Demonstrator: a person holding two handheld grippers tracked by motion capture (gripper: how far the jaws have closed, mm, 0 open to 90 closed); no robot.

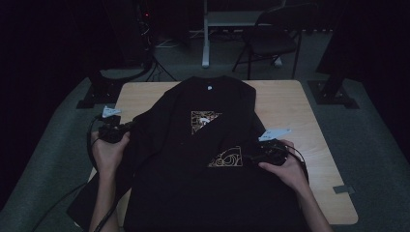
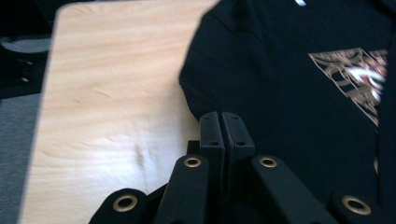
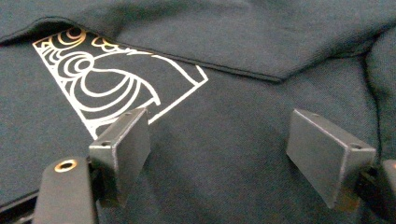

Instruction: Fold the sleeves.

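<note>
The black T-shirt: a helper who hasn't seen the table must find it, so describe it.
On the light wooden table, the black T-shirt lies partly folded and covers most of the top. Its gold line print, cut by a fold, and a small white neck label mark it.

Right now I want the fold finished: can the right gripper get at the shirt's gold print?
Probably yes. The right gripper hovers open over the black shirt, with the gold print just ahead and nothing between.
</note>
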